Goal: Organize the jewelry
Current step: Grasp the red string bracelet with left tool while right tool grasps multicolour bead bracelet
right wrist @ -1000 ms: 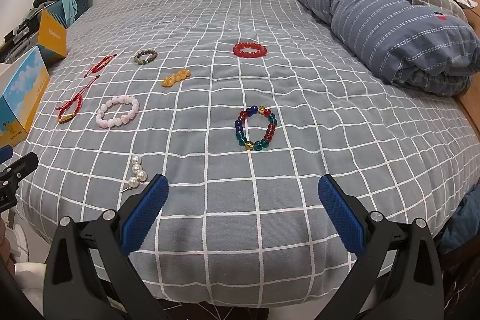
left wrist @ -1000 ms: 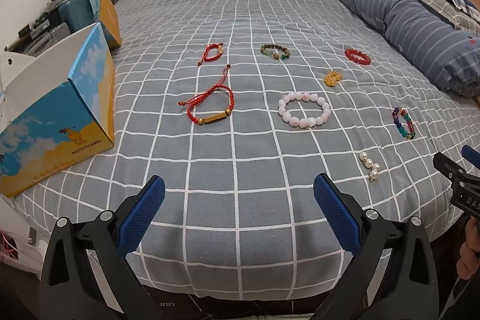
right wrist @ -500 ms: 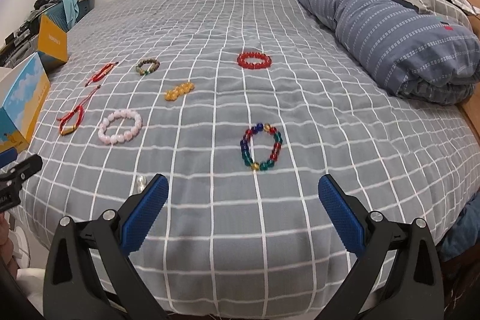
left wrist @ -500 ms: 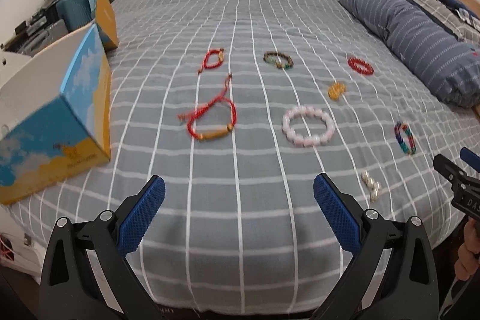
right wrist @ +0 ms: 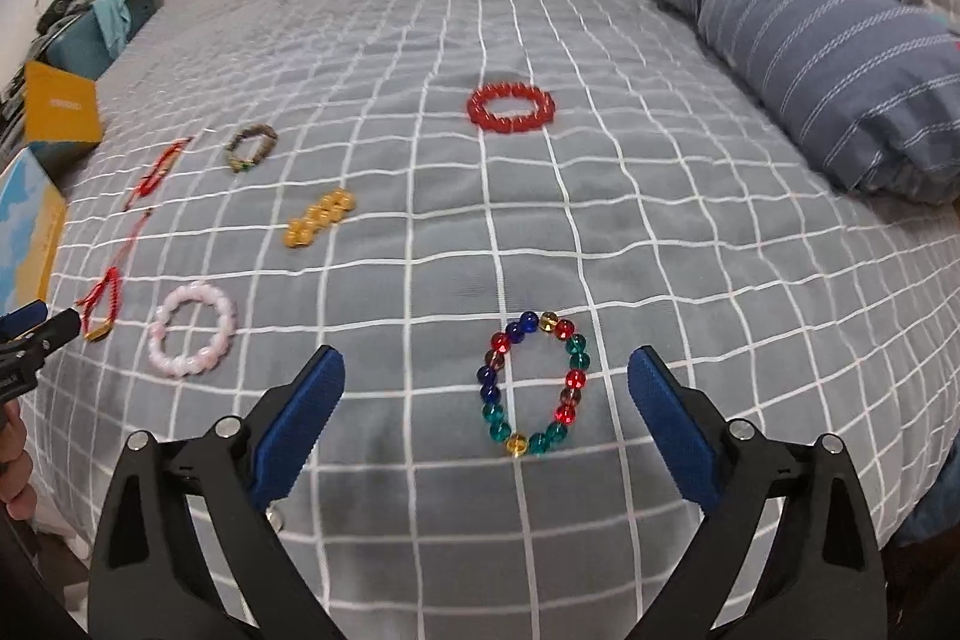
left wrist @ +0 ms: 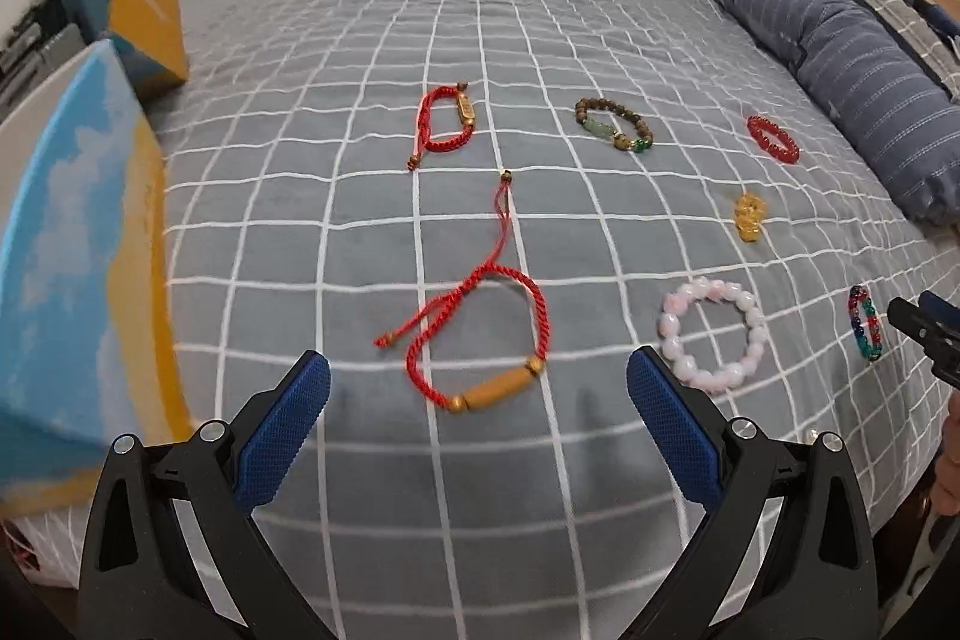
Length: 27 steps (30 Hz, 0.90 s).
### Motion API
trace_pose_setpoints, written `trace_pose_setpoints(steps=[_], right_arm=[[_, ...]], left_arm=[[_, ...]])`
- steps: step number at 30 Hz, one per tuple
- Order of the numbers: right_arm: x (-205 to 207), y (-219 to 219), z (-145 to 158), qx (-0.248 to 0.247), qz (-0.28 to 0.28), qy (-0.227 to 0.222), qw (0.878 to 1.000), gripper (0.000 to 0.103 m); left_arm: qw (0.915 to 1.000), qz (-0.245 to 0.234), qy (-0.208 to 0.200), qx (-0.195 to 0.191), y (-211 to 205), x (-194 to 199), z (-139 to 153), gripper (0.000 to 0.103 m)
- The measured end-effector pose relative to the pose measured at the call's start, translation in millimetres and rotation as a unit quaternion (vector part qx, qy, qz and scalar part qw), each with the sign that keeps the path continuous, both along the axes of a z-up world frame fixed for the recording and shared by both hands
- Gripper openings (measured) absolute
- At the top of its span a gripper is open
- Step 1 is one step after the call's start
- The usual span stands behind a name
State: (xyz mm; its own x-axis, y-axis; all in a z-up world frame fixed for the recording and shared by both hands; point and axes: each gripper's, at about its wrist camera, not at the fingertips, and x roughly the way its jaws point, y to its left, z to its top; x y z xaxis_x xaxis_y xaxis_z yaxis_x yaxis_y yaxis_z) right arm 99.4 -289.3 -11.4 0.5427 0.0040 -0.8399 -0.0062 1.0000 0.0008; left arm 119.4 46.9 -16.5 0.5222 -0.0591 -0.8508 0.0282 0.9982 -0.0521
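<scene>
Left wrist view: the left gripper (left wrist: 478,397) hangs low over the near part of the bed (left wrist: 372,232), its jaws spread wide and holding nothing. Between the blue pads (left wrist: 282,433) lies the red cord bracelet (left wrist: 480,340) with a wooden tube bead, flat on the cover with its tail running away from the camera. Just to its right is the pink bead bracelet (left wrist: 714,334). Farther off lie a second red cord (left wrist: 447,121), a brown bead bracelet (left wrist: 612,124), a red bead ring (left wrist: 773,138) and a yellow bead cluster (left wrist: 750,217). A blue and yellow box (left wrist: 78,280) stands at the left edge.

Right wrist view: the right gripper (right wrist: 485,415) is also spread and empty, framing the multicolour bracelet (right wrist: 534,385), which lies flat and apart from the rest.

Judged from this, both hands are at the approach step; no piece is lifted yet. The next move likely calls for lowering each gripper until the pads straddle one side of its bracelet, then closing on a single strand or bead run. The soft cover may give under the tips, and the loose cord tail could drag.
</scene>
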Motion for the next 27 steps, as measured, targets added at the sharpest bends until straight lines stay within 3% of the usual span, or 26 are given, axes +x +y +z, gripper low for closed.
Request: trace_pose_setpoints(steps=[10, 12, 14, 19, 25, 27], right_arm=[[26.6, -6.6, -29.6, 0.013, -0.02, 0.047, 0.999, 0.077], [29.6, -6.1, -33.9, 0.015, -0.019, 0.057, 0.998, 0.067], [31.3, -6.3, -36.5, 0.013, -0.024, 0.061, 0.998, 0.063], [34.1, -4.1, -40.4, 0.018, -0.022, 0.069, 0.997, 0.053], [34.0, -1.8, -45.0, 0.015, -0.025, 0.072, 0.997, 0.043], [33.7, -0.7, -44.2, 0.014, -0.024, 0.071, 0.997, 0.034]], left_arm=[[0.9994, -0.002, 0.032, 0.011, 7.3, 25.1, -33.0, 0.097], [0.9993, -0.002, 0.034, 0.014, 6.5, 26.1, -35.4, 0.096], [0.9991, -0.004, 0.037, 0.02, 7.0, 27.1, -37.2, 0.093], [0.999, -0.021, 0.036, 0.015, 3.9, 27.3, -35.9, 0.077], [0.9987, -0.027, 0.043, 0.004, 5.0, 25.7, -31.1, 0.046], [0.9986, -0.024, 0.047, -0.003, 8.0, 26.1, -29.8, 0.03]])
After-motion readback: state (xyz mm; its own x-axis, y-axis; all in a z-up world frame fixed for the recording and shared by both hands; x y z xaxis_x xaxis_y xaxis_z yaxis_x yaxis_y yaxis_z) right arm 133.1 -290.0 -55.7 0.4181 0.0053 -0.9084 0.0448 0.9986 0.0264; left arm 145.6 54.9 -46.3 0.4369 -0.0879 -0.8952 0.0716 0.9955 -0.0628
